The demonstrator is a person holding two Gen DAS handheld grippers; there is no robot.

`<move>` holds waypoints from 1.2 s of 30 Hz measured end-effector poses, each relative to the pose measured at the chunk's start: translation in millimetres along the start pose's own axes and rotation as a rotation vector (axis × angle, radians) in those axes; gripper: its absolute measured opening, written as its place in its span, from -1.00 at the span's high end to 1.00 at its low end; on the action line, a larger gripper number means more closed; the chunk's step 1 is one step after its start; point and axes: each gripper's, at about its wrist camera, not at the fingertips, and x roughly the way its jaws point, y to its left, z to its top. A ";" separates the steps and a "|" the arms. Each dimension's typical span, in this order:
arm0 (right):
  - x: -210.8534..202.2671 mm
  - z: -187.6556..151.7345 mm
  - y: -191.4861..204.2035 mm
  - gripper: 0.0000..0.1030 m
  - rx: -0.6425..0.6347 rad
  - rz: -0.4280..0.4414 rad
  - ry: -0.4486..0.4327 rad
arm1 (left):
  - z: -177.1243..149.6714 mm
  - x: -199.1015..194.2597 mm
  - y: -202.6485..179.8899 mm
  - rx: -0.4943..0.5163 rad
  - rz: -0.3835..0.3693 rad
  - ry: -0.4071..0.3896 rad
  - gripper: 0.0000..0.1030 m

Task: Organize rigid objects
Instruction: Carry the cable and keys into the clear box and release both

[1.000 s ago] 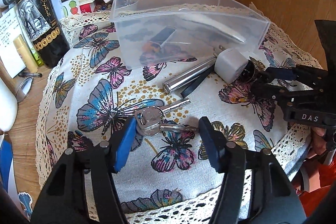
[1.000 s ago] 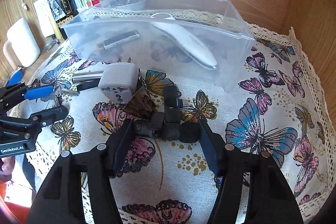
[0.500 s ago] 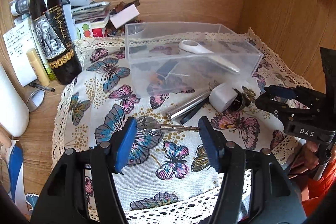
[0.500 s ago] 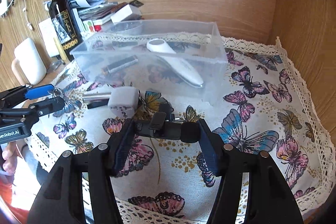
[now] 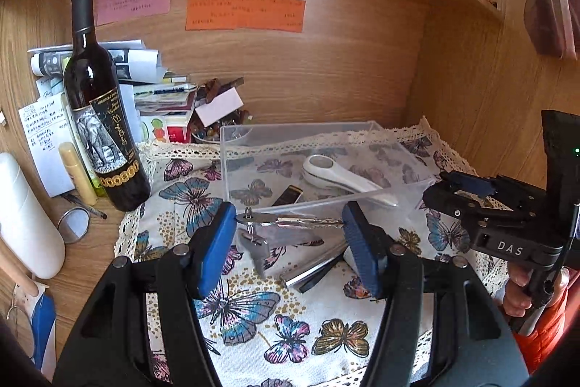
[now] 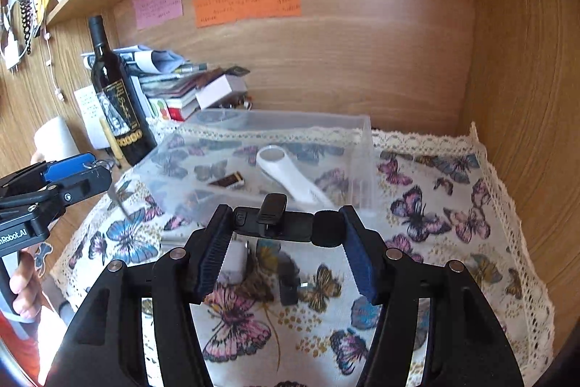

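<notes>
My left gripper [image 5: 288,223] is shut on a bunch of keys [image 5: 286,222], held lengthwise between the blue pads above the butterfly cloth, one key dangling [image 5: 255,249]. My right gripper [image 6: 286,227] is shut on a black clip-on device [image 6: 279,223], held in the air in front of the clear plastic bin [image 6: 366,162]. The bin [image 5: 253,133] holds a white handheld device [image 5: 340,175] and a small dark lighter [image 5: 288,196]. A metal tube [image 5: 311,265] and a white plug adapter [image 6: 235,262] lie on the cloth below.
A wine bottle [image 5: 98,107] stands left of the bin beside stacked papers and boxes [image 5: 159,97]. A white bottle [image 5: 25,216] and small mirror [image 5: 74,225] lie at the left. Wooden walls close the back and right. A small black object [image 6: 288,281] lies on the cloth.
Both grippers have closed on their objects and lifted them off the cloth, the left with the keys, the right with the black clip device. Both views have risen and pulled back.
</notes>
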 end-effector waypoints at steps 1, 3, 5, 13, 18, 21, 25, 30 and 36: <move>0.0 4.2 -0.6 -0.10 -0.004 -0.003 -0.008 | 4.4 0.1 -0.2 0.001 0.000 -0.009 -0.17; 0.4 12.6 -2.4 -0.10 -0.011 -0.006 -0.024 | 13.6 -0.3 -0.9 0.006 0.006 -0.028 -0.17; 1.1 20.8 -3.9 -0.10 -0.018 -0.006 -0.039 | 22.4 -1.1 -1.0 0.006 0.001 -0.044 -0.17; 12.1 45.4 -11.6 -0.10 -0.031 -0.015 -0.062 | 55.7 12.4 2.3 -0.001 -0.010 -0.075 -0.17; 32.9 49.5 -15.1 -0.10 -0.025 -0.007 -0.023 | 60.9 43.4 3.6 -0.006 0.003 -0.032 -0.17; 52.3 45.8 -15.1 -0.10 -0.024 0.002 0.025 | 57.7 66.7 6.3 -0.020 -0.009 0.031 -0.17; 73.8 40.8 -13.1 -0.10 -0.022 0.009 0.082 | 47.8 95.2 9.7 -0.037 -0.022 0.122 -0.17; 93.1 35.5 -11.8 -0.10 -0.019 0.014 0.129 | 36.9 115.5 12.1 -0.055 -0.032 0.195 -0.17; 106.6 30.1 -7.9 -0.13 -0.023 0.019 0.164 | 30.5 125.2 14.2 -0.069 -0.064 0.237 -0.18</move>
